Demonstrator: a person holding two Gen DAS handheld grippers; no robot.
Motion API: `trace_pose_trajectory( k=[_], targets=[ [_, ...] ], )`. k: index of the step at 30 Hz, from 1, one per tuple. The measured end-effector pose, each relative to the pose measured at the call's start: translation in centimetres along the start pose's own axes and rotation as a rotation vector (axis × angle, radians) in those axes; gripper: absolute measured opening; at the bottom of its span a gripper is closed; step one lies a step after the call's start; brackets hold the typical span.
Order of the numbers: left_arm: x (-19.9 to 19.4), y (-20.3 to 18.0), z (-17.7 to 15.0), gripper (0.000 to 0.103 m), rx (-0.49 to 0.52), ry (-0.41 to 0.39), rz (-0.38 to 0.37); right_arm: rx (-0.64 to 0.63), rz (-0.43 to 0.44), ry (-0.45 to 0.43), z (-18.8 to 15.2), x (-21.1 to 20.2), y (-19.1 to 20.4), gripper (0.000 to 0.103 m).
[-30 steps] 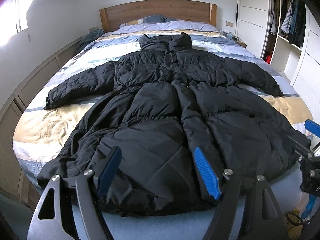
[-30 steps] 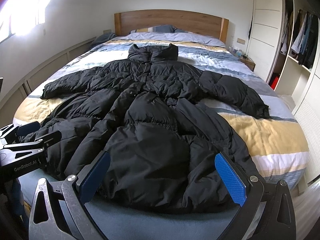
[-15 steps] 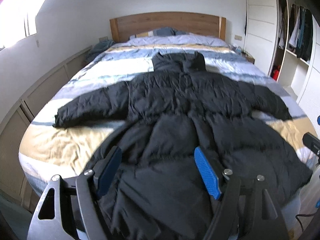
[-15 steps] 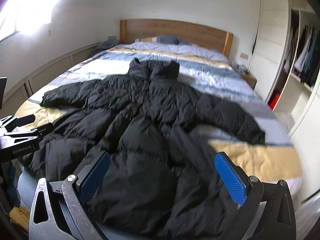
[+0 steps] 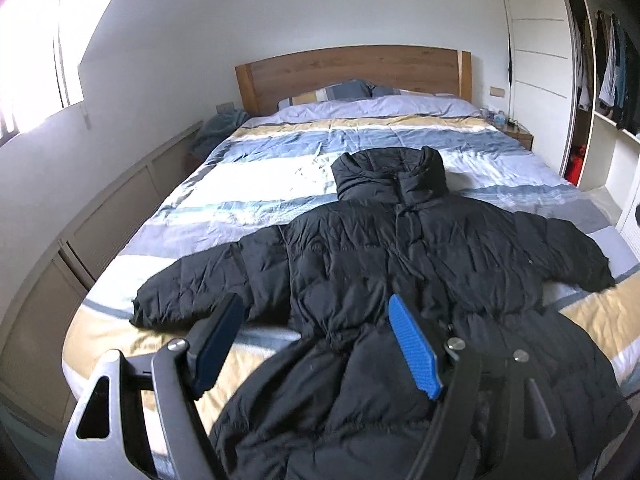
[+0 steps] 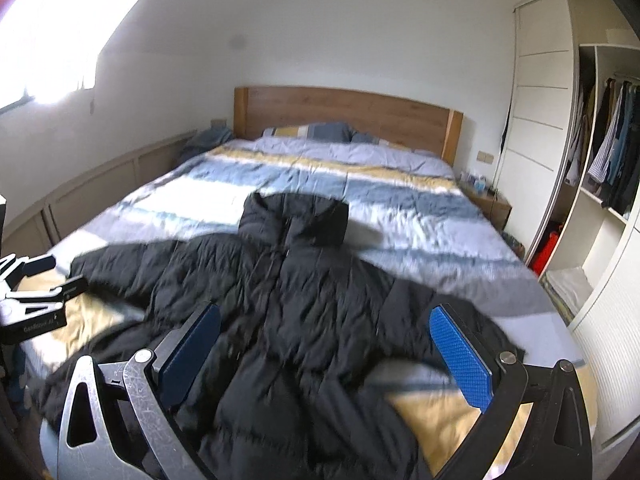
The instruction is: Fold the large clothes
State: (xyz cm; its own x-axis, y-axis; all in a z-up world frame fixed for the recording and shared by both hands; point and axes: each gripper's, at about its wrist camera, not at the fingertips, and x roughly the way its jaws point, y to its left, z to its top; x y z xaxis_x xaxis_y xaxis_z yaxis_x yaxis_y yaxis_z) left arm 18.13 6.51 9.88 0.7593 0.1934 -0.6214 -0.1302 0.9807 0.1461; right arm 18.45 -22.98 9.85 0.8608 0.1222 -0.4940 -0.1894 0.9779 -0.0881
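A long black puffer coat (image 5: 400,264) lies spread flat, front up, on the striped bed (image 5: 280,168), both sleeves out to the sides. Its hem is cut off at the bottom edge of both views. The left gripper (image 5: 316,344) and right gripper (image 6: 324,348) hang above it, jaws wide apart and holding nothing. The right wrist view is motion-blurred.

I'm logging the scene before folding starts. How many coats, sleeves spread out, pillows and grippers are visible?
Black puffer coat: 1
Spread sleeves: 2, left sleeve and right sleeve
Pillows: at least 2, partly hidden
Grippers: 2, left gripper and right gripper, both open
Total: 7
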Motion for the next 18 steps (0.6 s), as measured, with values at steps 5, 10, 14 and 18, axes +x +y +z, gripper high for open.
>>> trace_pose_trajectory(
  k=[5, 10, 14, 18],
  targets=[
    [3.5, -1.0, 1.8, 0.074, 0.008, 0.038, 0.015, 0.089, 0.002, 0.01, 1.2, 4.3, -2.6, 0.103],
    [7.3, -2.1, 2.8, 0.074, -0.001, 0.092, 0.012, 0.242, 0.003, 0.058, -0.4, 9.3, -6.5, 0.103],
    [9.8, -2.8, 3.0, 0.074, -0.011, 0.125, 0.01, 0.346, -0.036, 0.108, -2.7, 12.6, -9.7, 0.103],
    [12.1, -3.2, 2.6, 0.074, -0.028, 0.164, -0.007, 0.456, -0.08, 0.185, -6.1, 15.8, -13.2, 0.103]
  ],
)
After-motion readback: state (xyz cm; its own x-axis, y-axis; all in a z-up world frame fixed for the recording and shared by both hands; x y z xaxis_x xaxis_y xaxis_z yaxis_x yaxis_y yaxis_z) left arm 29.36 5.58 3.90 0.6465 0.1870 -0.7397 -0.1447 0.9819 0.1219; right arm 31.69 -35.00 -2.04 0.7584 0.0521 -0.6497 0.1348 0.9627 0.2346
